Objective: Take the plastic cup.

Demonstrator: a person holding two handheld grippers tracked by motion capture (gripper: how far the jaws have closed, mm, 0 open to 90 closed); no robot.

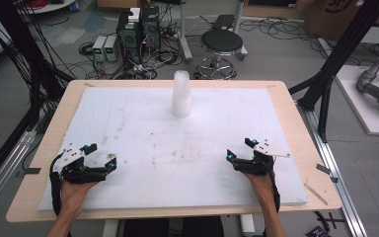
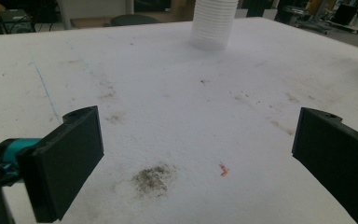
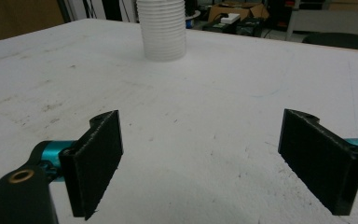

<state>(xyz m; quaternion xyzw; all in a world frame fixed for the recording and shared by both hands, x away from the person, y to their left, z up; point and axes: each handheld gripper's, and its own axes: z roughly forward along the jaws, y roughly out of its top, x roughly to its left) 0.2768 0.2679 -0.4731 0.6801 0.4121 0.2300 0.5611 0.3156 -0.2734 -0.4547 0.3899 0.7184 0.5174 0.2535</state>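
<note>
- The stack of white plastic cups (image 1: 181, 94) stands upright, mouth down, on the far middle of the white foam board (image 1: 143, 128), well apart from both of your grippers.
- In the left gripper view the stack of cups (image 2: 213, 23) sits at the top, right of centre; in the right gripper view it (image 3: 162, 28) sits at the top, left of centre.
- Your left gripper (image 1: 98, 156) rests low at the near left of the board, jaws spread wide with nothing between them; the same gripper (image 2: 196, 154) shows bare, stained foam in its gap, a dark smudge (image 2: 154, 177) and a small orange fleck (image 2: 223, 170).
- Your right gripper (image 1: 240, 149) rests at the near right of the board, jaws also spread wide and empty; its own view (image 3: 200, 158) shows clean white foam between the pads.
- The board covers most of the wooden surface (image 1: 296, 123), whose edge shows around it.
- Beyond the far edge a black stool (image 1: 221, 44) stands on the floor, with computer towers (image 1: 138, 29) and tangled cables to its left.
</note>
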